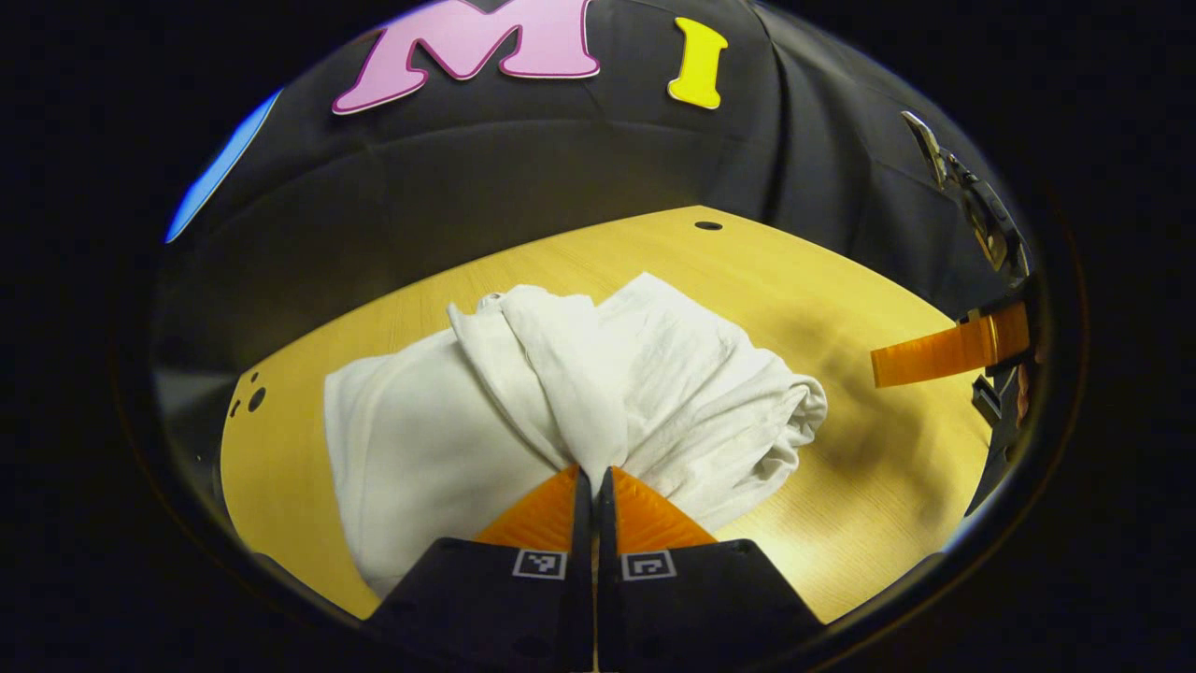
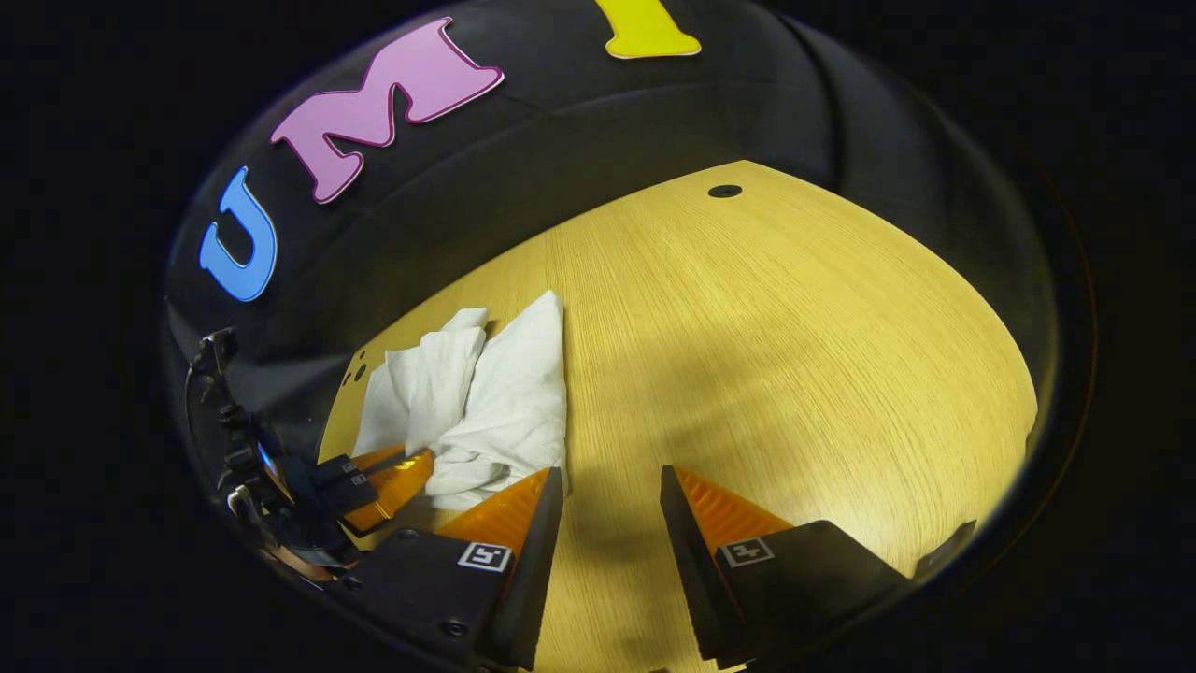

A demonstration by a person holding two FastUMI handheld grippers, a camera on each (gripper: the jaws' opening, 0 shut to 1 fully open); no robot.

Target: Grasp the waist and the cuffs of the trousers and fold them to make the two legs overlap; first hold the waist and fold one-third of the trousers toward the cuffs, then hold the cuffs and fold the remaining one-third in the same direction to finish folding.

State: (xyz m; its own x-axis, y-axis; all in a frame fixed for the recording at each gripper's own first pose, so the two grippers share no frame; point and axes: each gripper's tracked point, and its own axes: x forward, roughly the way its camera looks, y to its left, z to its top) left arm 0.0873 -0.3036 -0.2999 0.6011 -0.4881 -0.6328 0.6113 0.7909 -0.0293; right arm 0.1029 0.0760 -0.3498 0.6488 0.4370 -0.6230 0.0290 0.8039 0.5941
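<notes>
White trousers (image 1: 561, 393) lie bunched and partly folded on the wooden table (image 1: 841, 280). In the left gripper view my left gripper (image 1: 594, 472) is shut on a pinched ridge of the trouser cloth, which rises from its fingertips. The right gripper (image 1: 920, 360) shows at the right edge of that view, off the cloth. In the right gripper view my right gripper (image 2: 612, 481) stands open over bare table, just right of the trousers (image 2: 495, 402). The left gripper (image 2: 397, 477) appears there at the lower left, its fingers against the cloth.
The table (image 2: 794, 327) stretches wide to the right of the trousers, with a small round hole (image 2: 724, 191) near its far edge. Several small holes (image 1: 250, 400) mark the left corner. The black cloth wall closes in behind the table.
</notes>
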